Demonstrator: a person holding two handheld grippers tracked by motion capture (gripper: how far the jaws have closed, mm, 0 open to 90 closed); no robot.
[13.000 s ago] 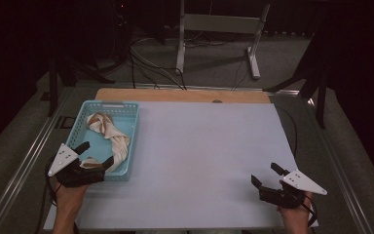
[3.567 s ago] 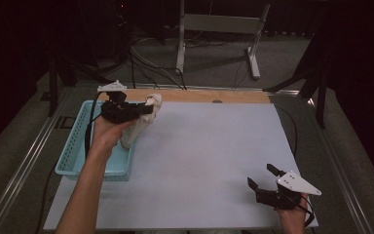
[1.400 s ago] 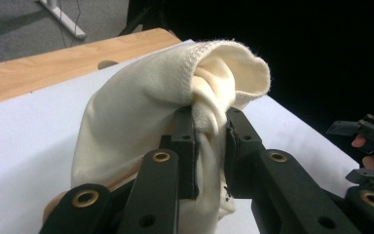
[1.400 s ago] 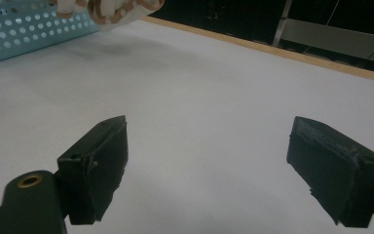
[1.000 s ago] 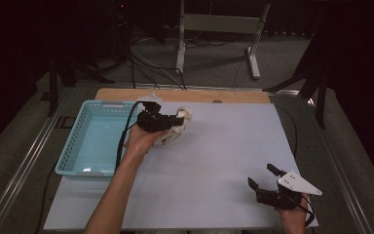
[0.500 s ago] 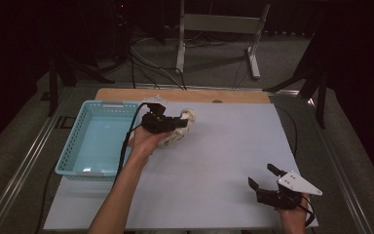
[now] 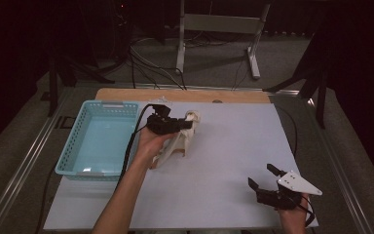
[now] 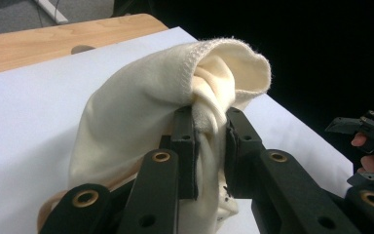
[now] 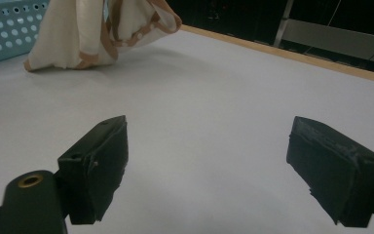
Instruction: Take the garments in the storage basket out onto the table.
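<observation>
A cream cloth garment [image 7: 177, 141] with tan trim hangs over the white table sheet [image 7: 224, 161], its lower end touching the sheet. My left gripper [image 7: 187, 124] is shut on its bunched upper edge; in the left gripper view the cream fabric [image 8: 175, 97] is pinched between the black jaws. Near the table's front right my right gripper [image 7: 263, 178] rests open, nothing between its jaws. In the right gripper view the cloth [image 9: 92, 29] hangs at the far left beyond my right gripper [image 9: 207, 161].
A light blue plastic basket [image 7: 68, 158] stands at the table's left, with nothing visible inside. A strip of bare wooden tabletop [image 7: 185, 95] runs along the far edge. Cables and a metal stand [image 7: 219, 24] lie on the floor behind.
My left gripper lifted the cloth out of the basket and carried it right over the white sheet. The basket now holds nothing. The right gripper has stayed in place.
</observation>
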